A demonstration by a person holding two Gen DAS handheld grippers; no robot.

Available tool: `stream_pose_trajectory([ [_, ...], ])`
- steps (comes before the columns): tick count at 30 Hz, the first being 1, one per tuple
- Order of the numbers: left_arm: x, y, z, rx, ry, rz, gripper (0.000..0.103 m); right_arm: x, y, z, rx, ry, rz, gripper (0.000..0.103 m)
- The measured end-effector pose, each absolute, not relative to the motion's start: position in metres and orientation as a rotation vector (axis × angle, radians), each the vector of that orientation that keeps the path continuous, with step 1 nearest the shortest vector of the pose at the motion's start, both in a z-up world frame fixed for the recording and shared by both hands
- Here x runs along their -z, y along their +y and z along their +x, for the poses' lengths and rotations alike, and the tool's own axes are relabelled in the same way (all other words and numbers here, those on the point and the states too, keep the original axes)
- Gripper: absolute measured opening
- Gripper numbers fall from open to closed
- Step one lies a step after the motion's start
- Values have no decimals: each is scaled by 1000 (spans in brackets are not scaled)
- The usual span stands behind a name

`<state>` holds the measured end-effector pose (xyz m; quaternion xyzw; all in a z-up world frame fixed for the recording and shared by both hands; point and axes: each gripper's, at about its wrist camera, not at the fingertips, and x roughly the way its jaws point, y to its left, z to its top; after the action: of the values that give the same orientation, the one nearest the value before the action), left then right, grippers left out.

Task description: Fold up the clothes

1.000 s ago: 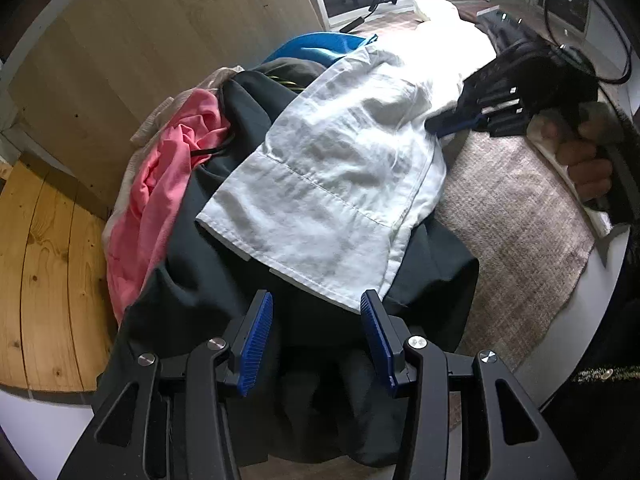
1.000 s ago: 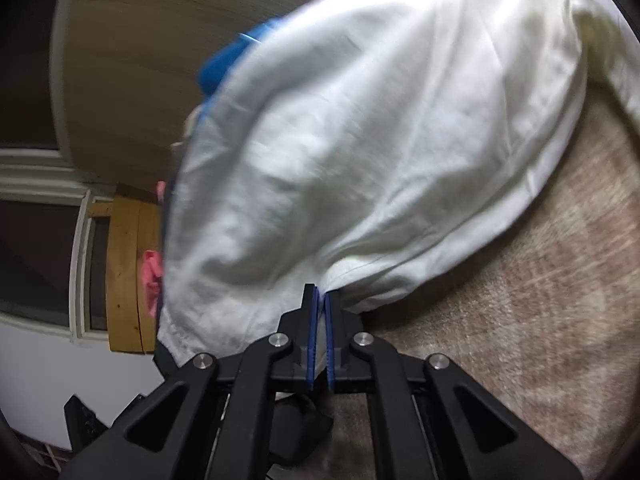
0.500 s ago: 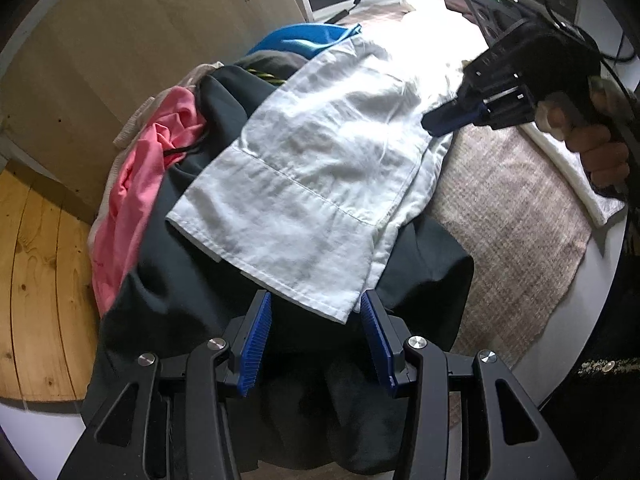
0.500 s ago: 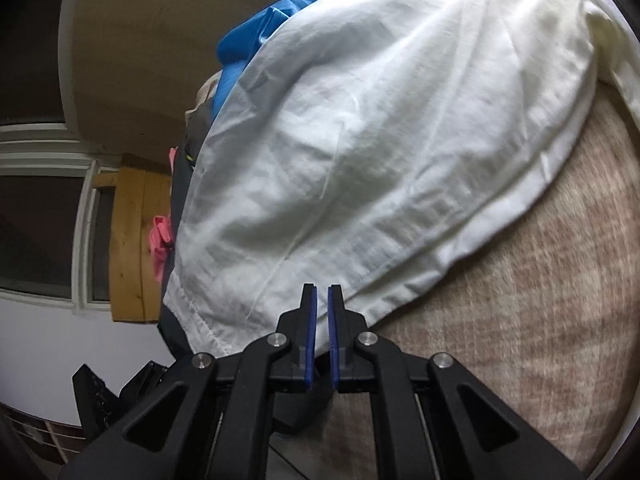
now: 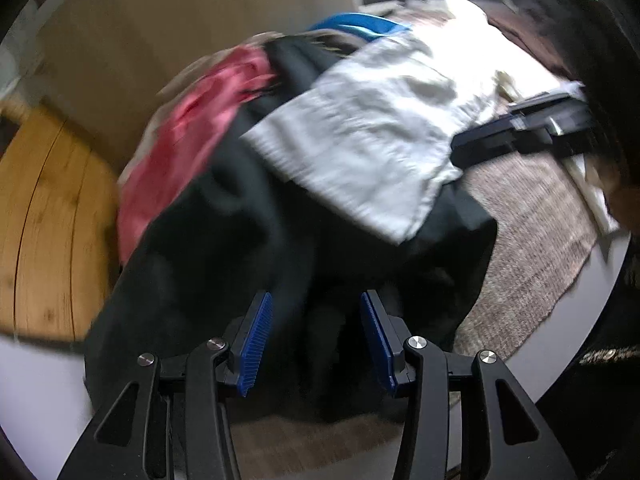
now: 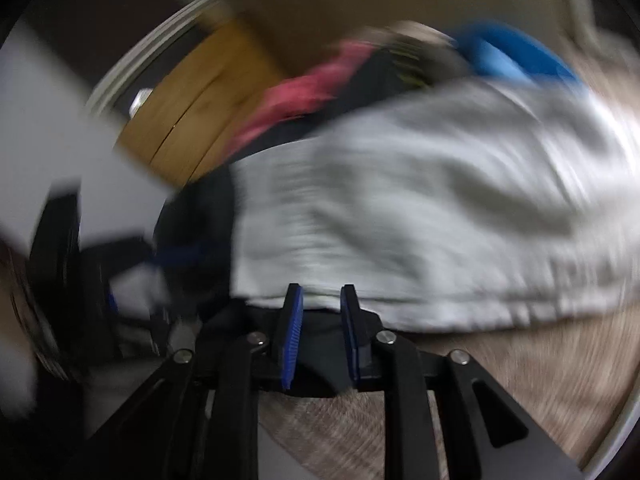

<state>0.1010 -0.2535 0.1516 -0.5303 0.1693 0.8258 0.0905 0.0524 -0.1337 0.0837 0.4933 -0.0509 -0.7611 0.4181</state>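
White cloth of the garment (image 5: 372,148) lies draped over the dark clothes pile (image 5: 224,248) on the counter (image 5: 532,240), so both the left claw (image 5: 316,336) and right claw (image 6: 320,332) gape empty near its hem, seemingly to pinch it.

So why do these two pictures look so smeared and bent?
Left wrist view: moderate motion blur, glare washing out the white garment, fisheye curving the edges. Right wrist view: much heavier streaking, so the white garment and pink cloth lose detail; only the right gripper stays sharp.
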Motion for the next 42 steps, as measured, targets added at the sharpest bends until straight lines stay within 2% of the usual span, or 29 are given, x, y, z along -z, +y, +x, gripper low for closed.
stream_pose_trajectory([
  [3,-153,-273,116,-2515,418,-1588,44,-97,-119,69,1911,120,1124,21],
  [5,-152,-282,125,-2535,367,-1589,44,-99,-143,77,1865,197,1095,33],
  [7,-150,-288,134,-2546,336,-1596,44,-94,-164,82,1863,258,1073,37],
  [12,-146,-295,150,-2562,301,-1587,44,-80,-169,92,1915,438,1048,35],
  [14,-147,-296,153,-2565,294,-1576,44,-77,-176,87,1927,421,1057,12],
  [15,-148,-296,155,-2564,291,-1571,44,-79,-171,84,1912,377,1066,7],
  [17,-148,-292,155,-2555,304,-1560,44,-82,-162,79,1926,305,1075,4],
  [23,-148,-280,142,-2531,334,-1522,44,-98,-128,59,1950,176,1094,3],
  [28,-152,-279,134,-2526,315,-1490,44,-111,-132,65,1868,162,1121,3],
  [33,-164,-278,113,-2550,303,-1464,44,-65,-167,64,1839,191,1224,3],
  [35,-175,-275,103,-2559,306,-1414,46,-52,-172,63,1829,200,1265,5],
  [36,-180,-274,93,-2566,309,-1385,52,-53,-170,64,1824,204,1268,6],
  [40,-187,-265,49,-2554,347,-1349,56,-70,-127,62,1866,112,1224,35],
  [42,-185,-260,35,-2539,370,-1348,56,-78,-93,56,1927,40,1207,36],
])
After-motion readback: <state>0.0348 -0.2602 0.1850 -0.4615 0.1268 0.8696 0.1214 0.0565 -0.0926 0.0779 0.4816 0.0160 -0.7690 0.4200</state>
